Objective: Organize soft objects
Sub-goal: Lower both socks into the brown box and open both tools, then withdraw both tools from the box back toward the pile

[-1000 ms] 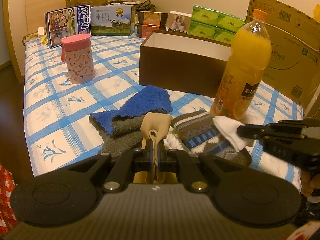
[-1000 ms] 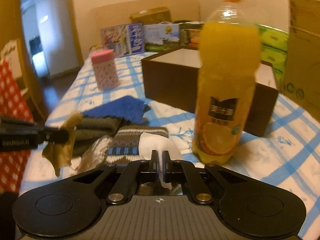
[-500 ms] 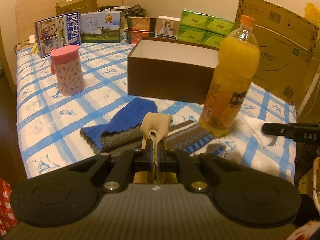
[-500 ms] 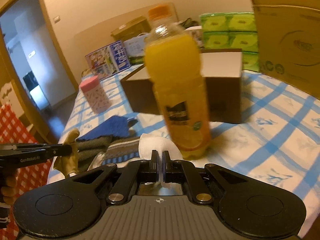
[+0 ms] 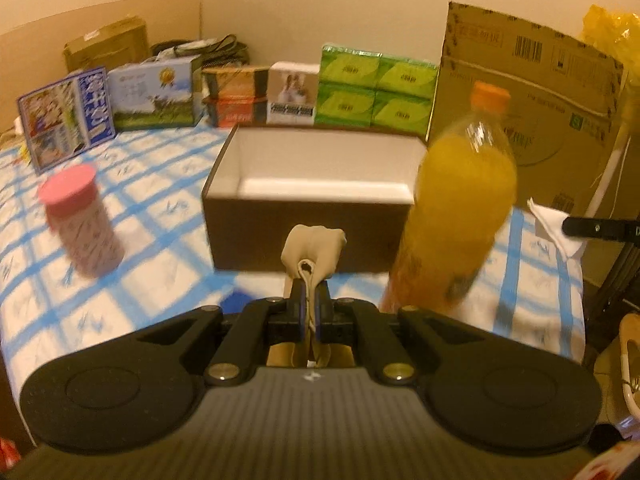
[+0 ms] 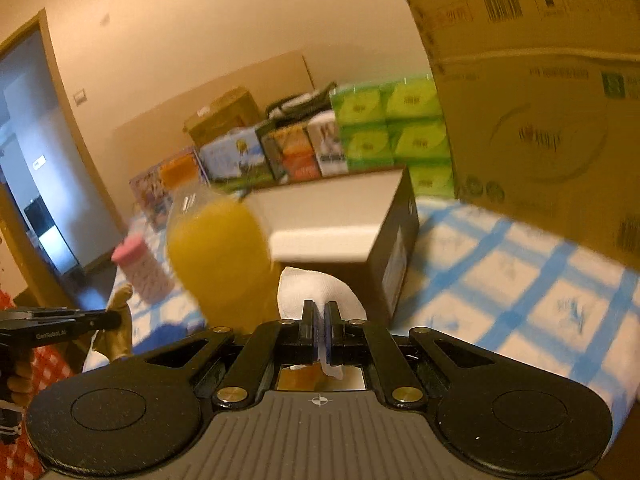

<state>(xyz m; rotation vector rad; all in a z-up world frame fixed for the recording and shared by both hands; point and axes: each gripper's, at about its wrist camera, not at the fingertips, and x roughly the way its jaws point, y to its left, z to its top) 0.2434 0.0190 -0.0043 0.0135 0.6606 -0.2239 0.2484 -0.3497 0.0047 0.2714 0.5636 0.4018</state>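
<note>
— Both socks are off the bed now, aren't they?

— Yes. A second ago the left gripper [image 5: 307,300] and its beige sock [image 5: 313,250] hung just above the sock pile; now the pile has dropped almost out of its view and the open brown box [image 5: 316,190] sits straight ahead of the fingers, its white inside empty.

— Is it clenched on it?

— Clamped tight, with the sock bunched up past the fingertips and a tail hanging below.

— And the other one?

— The right gripper [image 6: 319,320] is pinched shut on the white sock [image 6: 320,290], which was lying against the striped ones a moment back. It has swung out to the side; the orange juice bottle [image 6: 218,252] now stands ahead and to its left, with the box's corner just beyond its fingertips.

— So what does that tell you?

— I'd say the picking is finished and the carry to the box is under way. The bottle stands between that right gripper and the box's near wall, so I'd judge it the thing most likely to get knocked. The view is blurred, so both are moving quickly
</note>
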